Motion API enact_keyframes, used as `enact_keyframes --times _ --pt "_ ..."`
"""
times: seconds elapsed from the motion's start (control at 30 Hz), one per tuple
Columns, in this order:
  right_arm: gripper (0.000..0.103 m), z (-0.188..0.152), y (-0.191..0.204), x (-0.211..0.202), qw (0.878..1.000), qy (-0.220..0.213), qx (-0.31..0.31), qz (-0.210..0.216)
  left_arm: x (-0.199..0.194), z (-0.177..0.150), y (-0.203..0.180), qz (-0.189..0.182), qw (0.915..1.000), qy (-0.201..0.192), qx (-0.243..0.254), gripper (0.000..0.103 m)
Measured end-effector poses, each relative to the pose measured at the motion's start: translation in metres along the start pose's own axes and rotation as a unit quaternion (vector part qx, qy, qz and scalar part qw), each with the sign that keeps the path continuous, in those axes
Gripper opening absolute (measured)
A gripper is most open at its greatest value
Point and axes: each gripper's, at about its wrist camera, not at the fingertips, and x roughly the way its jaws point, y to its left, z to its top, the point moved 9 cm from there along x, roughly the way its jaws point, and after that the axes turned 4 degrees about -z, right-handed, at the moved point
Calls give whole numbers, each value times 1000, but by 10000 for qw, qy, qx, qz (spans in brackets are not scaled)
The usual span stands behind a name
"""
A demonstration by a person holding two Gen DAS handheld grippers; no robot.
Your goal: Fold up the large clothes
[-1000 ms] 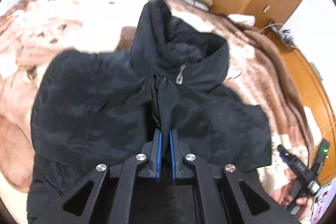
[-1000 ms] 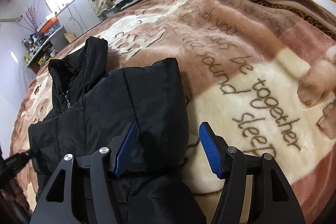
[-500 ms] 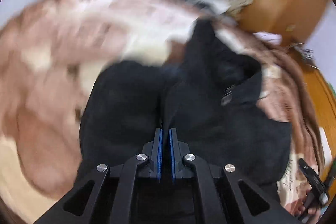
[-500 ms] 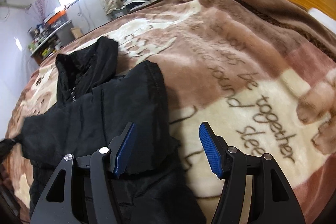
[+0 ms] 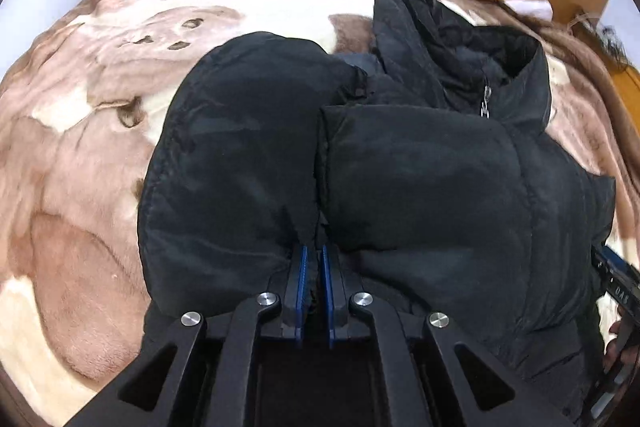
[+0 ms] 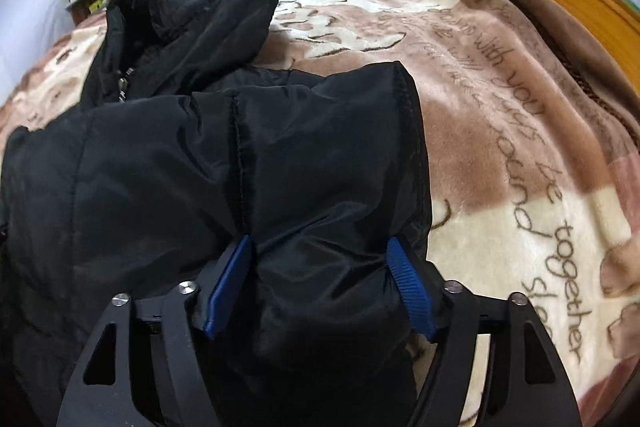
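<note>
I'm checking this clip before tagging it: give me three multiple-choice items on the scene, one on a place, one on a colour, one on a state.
1. Where does the jacket lie?
A. on a patterned blanket
B. on a wooden floor
C. on a hanger

2. What colour are the pads of the tongs?
A. red
B. blue
C. yellow

3. How do the left tongs stand?
A. wide open above the blanket
B. open around the zipper pull
C. shut on a fold of the jacket

Key: 1 A, the brown and cream blanket shows all round the black fabric. 2 B, blue pads show on both tools. 3 C, the pads nearly meet with black fabric pinched between them; the right tongs instead stand wide around a puffy part, having just opened further.
</note>
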Motion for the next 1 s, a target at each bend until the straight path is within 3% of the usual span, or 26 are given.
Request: enact_keyframes --times 0.07,0.1,0.17,0.23,0.27,0.4,0.47,0.57,0.67,0.8,0.9,1.0 --pt "73 2 -4 -7 9999 145 75 -26 -8 5 -3 -4 9997 19 233 9" --pt "73 3 -8 -15 9998 84 145 -52 -16 8 -3 31 9996 -77 286 17" --pt "73 14 -7 -42 9987 -417 261 153 -35 13 -1 -99 9989 -375 258 38" --pt "73 23 8 -69 9943 -903 139 553 -58 20 -6 -496 9958 -764 117 71" --pt "73 25 15 -75 9932 -981 58 625 -69 24 -10 -681 9934 -916 55 75" --pt "73 31 53 -85 9888 -1094 -414 925 -91 37 -35 -734 9887 -1282 241 77" --pt "73 28 70 -71 9901 -912 -622 870 -78 41 -59 -863 9887 -1113 509 77" --pt "73 17 85 -35 9938 -363 -576 876 -25 35 -83 -586 9932 -478 885 77" --pt "73 12 90 -21 9946 -390 -573 771 5 27 -81 -334 9934 -406 1019 77" --pt "74 6 97 -8 9930 -342 -976 571 17 20 -74 -489 9945 -413 831 80" --pt "74 4 96 0 9926 -288 -1017 604 29 20 -72 -329 9936 -400 1008 85" --pt "74 7 94 2 9922 -117 -981 760 27 24 -69 -508 9945 -317 856 85"
